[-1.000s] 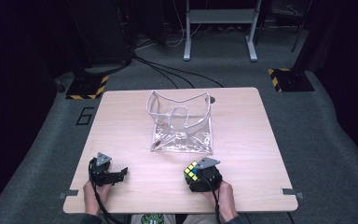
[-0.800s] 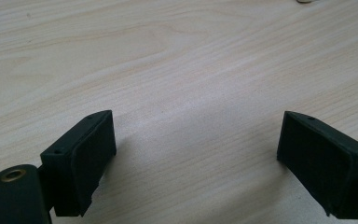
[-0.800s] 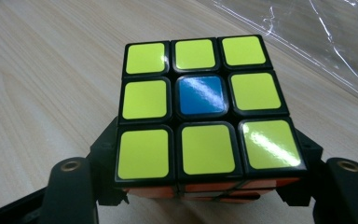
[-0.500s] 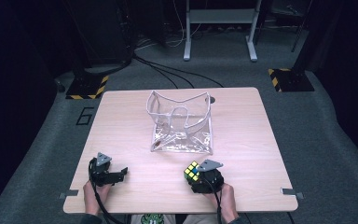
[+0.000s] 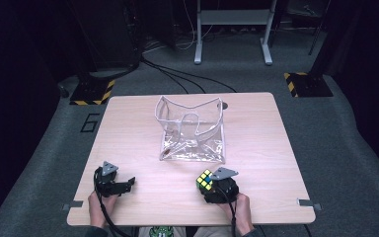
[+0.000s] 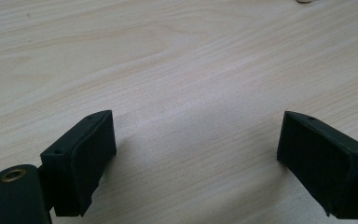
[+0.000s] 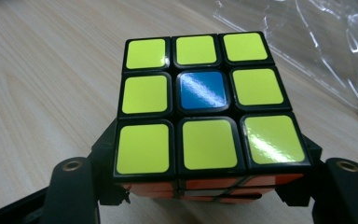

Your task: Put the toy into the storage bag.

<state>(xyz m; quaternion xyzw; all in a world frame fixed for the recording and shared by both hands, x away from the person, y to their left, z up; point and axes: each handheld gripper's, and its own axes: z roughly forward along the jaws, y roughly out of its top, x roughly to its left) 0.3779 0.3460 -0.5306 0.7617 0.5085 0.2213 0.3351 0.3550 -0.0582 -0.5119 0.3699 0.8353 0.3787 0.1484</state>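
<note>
- Yellow face up with a blue centre: the Rubik's cube [image 7: 200,105] sits clamped between the jaws of the right gripper [image 5: 212,186], near the front edge of the wooden table [image 5: 256,128].
- Basically nothing has shifted against the earlier frames; both hands sit where they were, so the grip looks settled and ready for a carry.
- Left gripper [image 5: 121,185] has its jaws spread wide over bare wood, holding nothing.
- Clear plastic bag [image 5: 191,129] stands open mid-table, well apart from the cube, probably its destination.
</note>
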